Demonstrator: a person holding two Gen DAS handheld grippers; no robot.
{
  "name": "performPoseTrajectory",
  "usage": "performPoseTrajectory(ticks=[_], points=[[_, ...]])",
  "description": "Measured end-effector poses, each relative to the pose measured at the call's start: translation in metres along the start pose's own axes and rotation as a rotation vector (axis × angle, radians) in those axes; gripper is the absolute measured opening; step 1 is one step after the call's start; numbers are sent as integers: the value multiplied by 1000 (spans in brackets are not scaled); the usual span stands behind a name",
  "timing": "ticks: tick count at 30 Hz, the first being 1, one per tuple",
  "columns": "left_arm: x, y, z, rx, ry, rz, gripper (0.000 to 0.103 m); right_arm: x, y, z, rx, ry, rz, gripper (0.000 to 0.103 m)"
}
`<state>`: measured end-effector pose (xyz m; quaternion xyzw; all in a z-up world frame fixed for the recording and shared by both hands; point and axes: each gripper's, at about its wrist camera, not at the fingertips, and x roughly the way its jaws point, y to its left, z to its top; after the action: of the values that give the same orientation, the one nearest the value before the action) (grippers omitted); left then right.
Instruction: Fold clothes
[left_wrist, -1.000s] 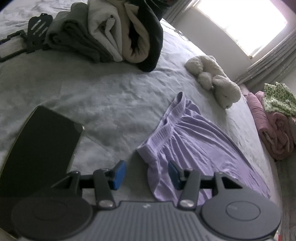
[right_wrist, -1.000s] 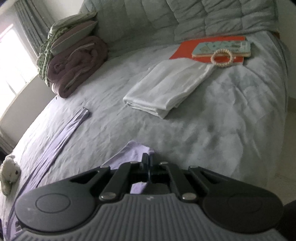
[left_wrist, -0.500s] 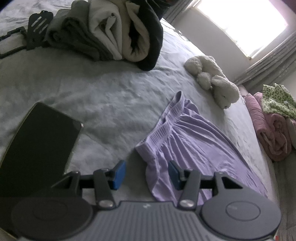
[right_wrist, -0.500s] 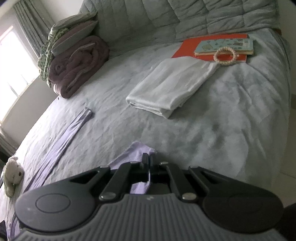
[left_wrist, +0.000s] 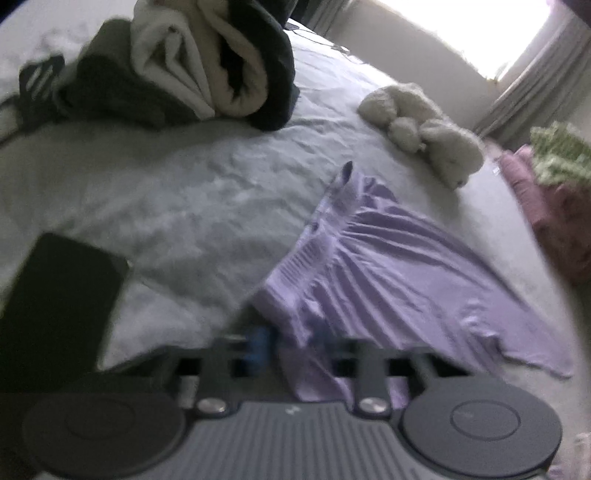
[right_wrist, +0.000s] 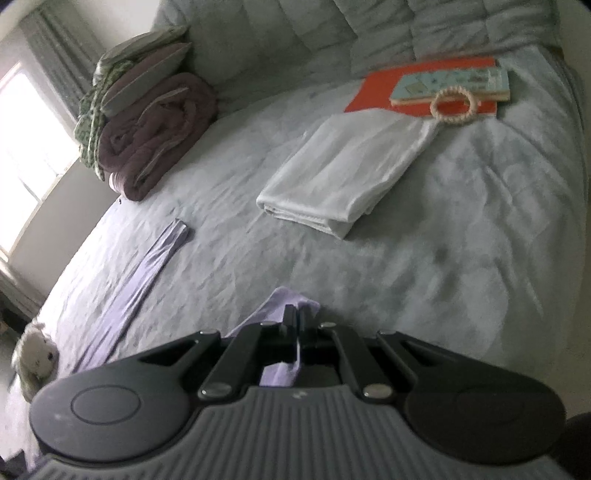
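A lilac garment (left_wrist: 388, 266) with a ribbed waistband lies spread on the grey bed (left_wrist: 184, 206). In the blurred left wrist view, my left gripper (left_wrist: 293, 347) is open and low at the waistband's near corner, with the fabric bunched between its blue-padded fingers (left_wrist: 258, 347). In the right wrist view, my right gripper (right_wrist: 297, 317) is shut on another corner of the lilac garment (right_wrist: 284, 299), lifted slightly off the bed. A long narrow strip of the same fabric (right_wrist: 147, 266) trails away to the left.
A pile of rolled dark and cream clothes (left_wrist: 207, 62) lies behind the garment, with a white plush toy (left_wrist: 424, 129) to its right. A black tablet (left_wrist: 62, 295) lies at left. Ahead of the right gripper are folded white cloth (right_wrist: 347, 177), red book (right_wrist: 388, 85), bead ring (right_wrist: 452, 105) and rolled maroon blanket (right_wrist: 159, 136).
My left gripper has pushed forward onto the waistband corner and its fingers have drawn closer together around the fabric. My right gripper has stayed shut on its corner, shifting slightly.
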<state>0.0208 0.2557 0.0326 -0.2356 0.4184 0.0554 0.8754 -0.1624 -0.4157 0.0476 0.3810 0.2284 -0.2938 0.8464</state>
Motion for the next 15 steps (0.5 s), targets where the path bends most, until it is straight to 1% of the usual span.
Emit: performPoseTrajectory(ticks=[1,2,5,7,13,15], points=[[0,1,1,-5,-2,13,5,0,0,3,8,0,4,1],[-2,3,2,-14,-13,10,4,0,1,5,16,0,8,1],[-13,4,7,-17,-75,-8,3,-2,6,15,24,-4,27,1],[-19,5,9,-37,-101,-24,3,-1,11,23,33,-7,44,1],[-25,4,21,-129,-146,-59,2,9,30,44,55,-14,81,1],[-26,-1,26,-149,-159,-56,2,14,40,50,48,-15,96,1]])
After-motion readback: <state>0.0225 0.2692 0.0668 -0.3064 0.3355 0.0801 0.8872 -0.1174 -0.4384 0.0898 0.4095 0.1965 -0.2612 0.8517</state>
